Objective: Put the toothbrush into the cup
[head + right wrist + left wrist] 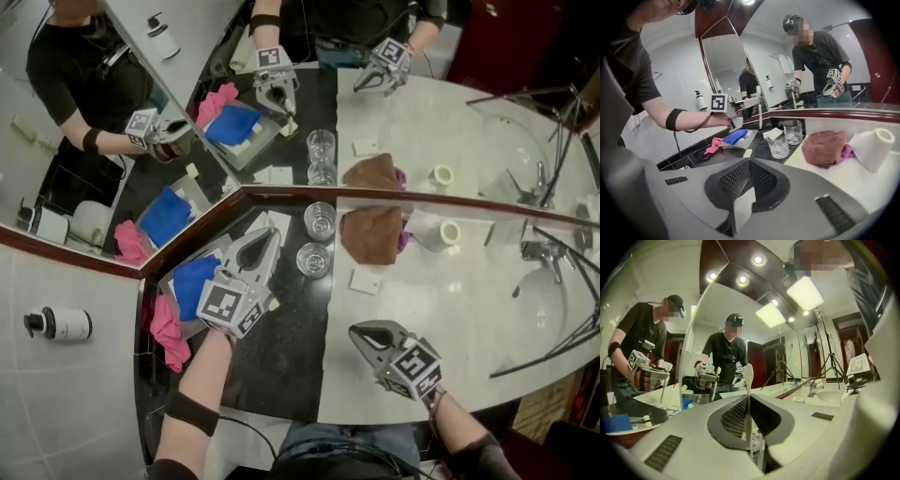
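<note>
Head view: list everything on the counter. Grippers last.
glasses: 2, clear, dark strip by mirror
towel: 1, brown, white counter
purple cloth: 1, purple, at towel's right edge
paper roll: 1, white, right of towel
blue cloth: 1, blue, dark strip's left end
pink cloth: 1, pink, beside blue cloth
packets: at least 2, white, either side of glasses
faucet: 1, metal, far right
toothbrush: 1, white, in left gripper
left gripper: 1, grey, shut on toothbrush
right gripper: 1, grey, shut, over white counter
</note>
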